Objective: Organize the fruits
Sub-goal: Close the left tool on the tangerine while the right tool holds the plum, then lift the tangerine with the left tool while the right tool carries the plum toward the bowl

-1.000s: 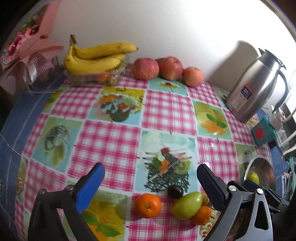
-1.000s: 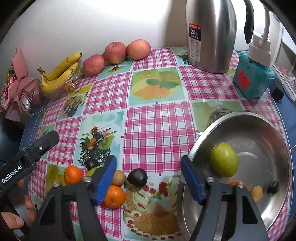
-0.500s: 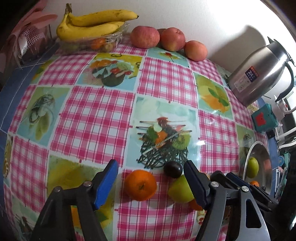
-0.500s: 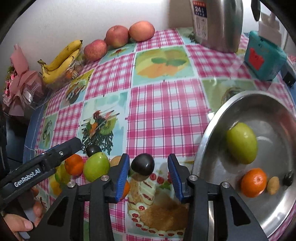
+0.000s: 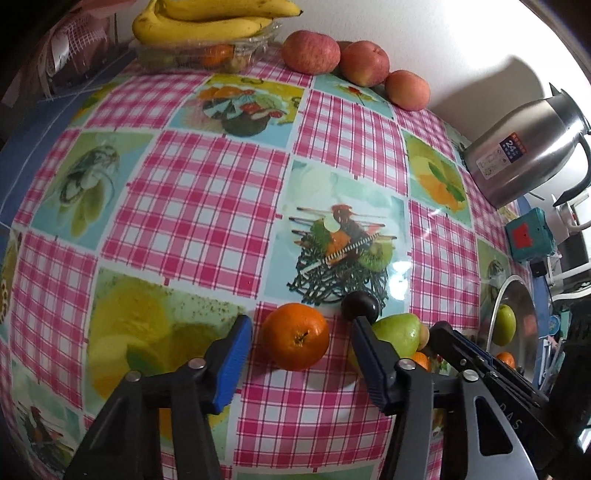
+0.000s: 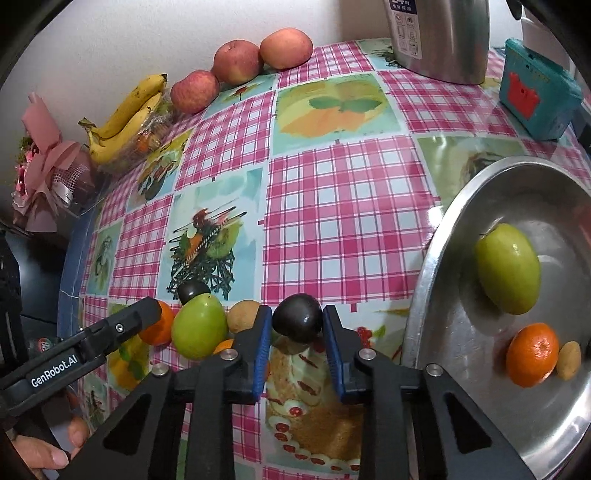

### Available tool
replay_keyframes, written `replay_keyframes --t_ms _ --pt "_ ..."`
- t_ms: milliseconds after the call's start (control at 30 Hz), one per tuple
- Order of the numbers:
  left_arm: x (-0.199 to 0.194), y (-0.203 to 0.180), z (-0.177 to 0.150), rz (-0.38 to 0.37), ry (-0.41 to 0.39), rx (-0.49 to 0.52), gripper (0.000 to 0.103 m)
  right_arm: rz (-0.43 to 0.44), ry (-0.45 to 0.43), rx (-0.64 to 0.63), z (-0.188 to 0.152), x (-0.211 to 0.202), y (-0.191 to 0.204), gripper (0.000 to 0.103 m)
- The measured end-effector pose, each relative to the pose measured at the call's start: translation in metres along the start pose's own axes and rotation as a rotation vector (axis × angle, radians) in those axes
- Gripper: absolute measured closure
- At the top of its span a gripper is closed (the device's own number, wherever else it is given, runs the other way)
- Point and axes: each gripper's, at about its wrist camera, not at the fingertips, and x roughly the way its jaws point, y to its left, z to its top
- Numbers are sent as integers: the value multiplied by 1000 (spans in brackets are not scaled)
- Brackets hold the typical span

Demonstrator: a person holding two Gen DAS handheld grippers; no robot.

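- Surface: a table under a pink-checked oilcloth (image 6: 332, 221) printed with fruit panels, set against a white wall.
- Landmark: a steel basin (image 6: 443, 332) at the right of the cloth; inside it lie a green fruit (image 6: 508, 267), a mandarin (image 6: 532, 354) and a small tan fruit (image 6: 569, 360) touching the mandarin.
- Right gripper (image 6: 297, 349): its blue pads stand on either side of a dark plum (image 6: 297, 321), just left of the basin rim, narrowly parted; whether the pads press the plum cannot be told.
- Left gripper (image 5: 299, 358): jaws wide apart around an orange (image 5: 295, 336), with gaps on both sides; the orange rests on the cloth.
- Loose cluster, left of the basin: a green pear-shaped fruit (image 6: 199, 326), a second dark plum (image 5: 360, 306) behind it, a tan round fruit (image 6: 243, 315) and another mandarin (image 5: 421, 360), mostly hidden.
- Far from the basin, along the wall: bananas (image 5: 207, 22) on a clear tray (image 5: 207, 59) and three apples (image 5: 354, 61).
- Behind the basin: a steel jug (image 6: 439, 37) and a teal box (image 6: 535, 99).
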Motion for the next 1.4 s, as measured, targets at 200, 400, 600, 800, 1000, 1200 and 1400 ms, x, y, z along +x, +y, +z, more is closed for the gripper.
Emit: replay_keyframes --t_ms 200,400,600,800,1000,1200,1400 --pt "1 5 -1 -5 3 -32 62 10 -4 9 -1 -3 0 74" --pt "-4 7 -1 -16 -13 -48 62 22 -17 23 -1 -12 -3 74" --pt "-20 5 3 -22 -55 -50 62 29 -45 37 -1 -28 -6 74" --pt "-36 0 7 -14 -99 -38 62 17 -69 38 -1 -40 -7 74" --pt "-43 -8 7 -12 -120 -21 62 13 -76 59 -1 -47 -12 74" --pt "-49 -19 5 -9 -139 2 62 12 -87 94 -1 -55 -22 74" --pt "-55 -35 2 -9 -157 44 62 9 -103 134 -1 -65 -36 74"
